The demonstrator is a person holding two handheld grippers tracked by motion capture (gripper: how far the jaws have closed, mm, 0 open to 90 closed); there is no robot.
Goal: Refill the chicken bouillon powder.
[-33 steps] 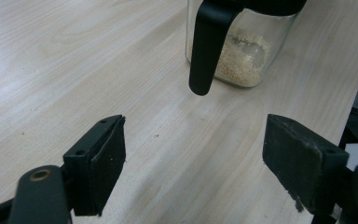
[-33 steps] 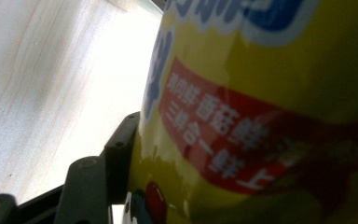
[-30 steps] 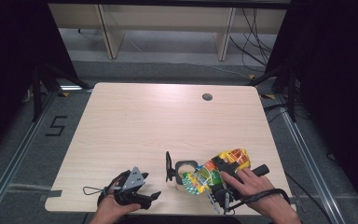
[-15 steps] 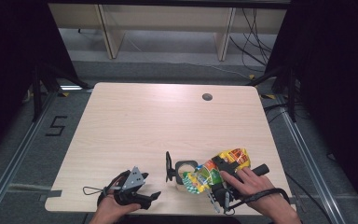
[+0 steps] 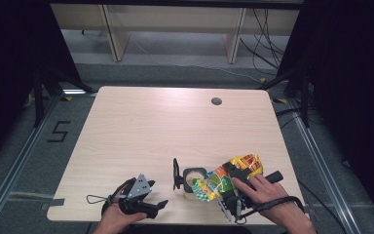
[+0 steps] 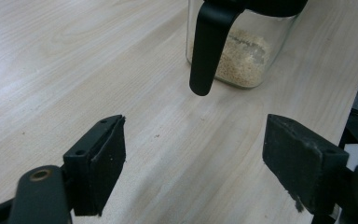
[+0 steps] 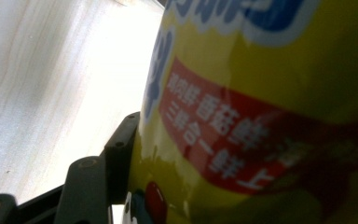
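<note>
A small glass jar (image 5: 193, 180) with pale grains in it stands near the table's front edge, its black hinged lid (image 5: 176, 174) swung up to the left. A colourful yellow snack bag (image 5: 226, 176) lies tilted with its mouth at the jar's top. My right gripper (image 5: 228, 191) is shut on the bag, which presses against one black finger (image 7: 121, 149) in the right gripper view. My left gripper (image 5: 158, 208) rests low at the front left, jaws wide open and nothing between them. In the left gripper view (image 6: 193, 163) it faces the jar (image 6: 242, 60) and its black handle (image 6: 207, 46).
The light wooden table (image 5: 151, 126) has a round cable hole (image 5: 216, 101) at its back right. Shelving legs and cables stand on the floor behind the table. Dark curtains hang on both sides.
</note>
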